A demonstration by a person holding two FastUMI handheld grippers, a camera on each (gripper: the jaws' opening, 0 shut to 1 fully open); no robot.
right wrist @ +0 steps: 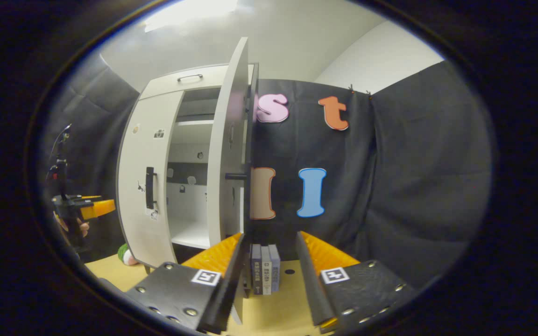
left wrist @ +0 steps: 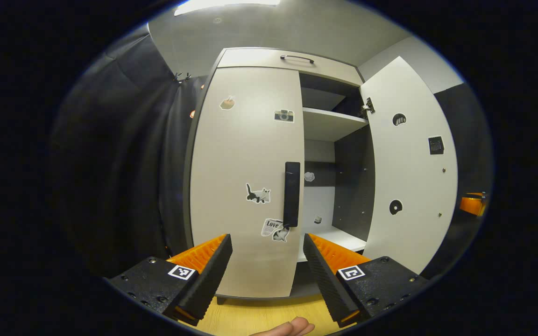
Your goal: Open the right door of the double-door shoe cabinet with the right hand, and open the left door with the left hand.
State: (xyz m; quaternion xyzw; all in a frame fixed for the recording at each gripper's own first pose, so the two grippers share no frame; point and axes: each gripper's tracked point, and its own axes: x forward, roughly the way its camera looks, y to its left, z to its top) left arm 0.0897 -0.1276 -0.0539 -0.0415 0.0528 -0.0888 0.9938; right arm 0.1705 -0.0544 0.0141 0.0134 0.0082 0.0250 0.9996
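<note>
Left tongs [left wrist: 267, 254] are spread and empty, aimed just below the black handle [left wrist: 291, 193] of the closed left door [left wrist: 245, 154]. Raise them, straddle the handle, pinch, then pull along the hinge arc. Right tongs [right wrist: 269, 254] are spread beside the open right door [right wrist: 226, 154].

Shoe cabinet [left wrist: 250, 186] ahead of left tool [left wrist: 267, 261], standing on surface [left wrist: 259, 317]. Left door [left wrist: 245, 177] closed, handle [left wrist: 291, 193] at its right edge. Right door [left wrist: 409, 168] swung open to right; shelves [left wrist: 332, 123] inside between doors. In right gripper view, right tool [right wrist: 269, 261] just before right door's edge [right wrist: 227, 149]; books [right wrist: 264, 268] upright on surface beyond, before booth wall. Left tool [right wrist: 87, 207] far left, before cabinet.
</note>
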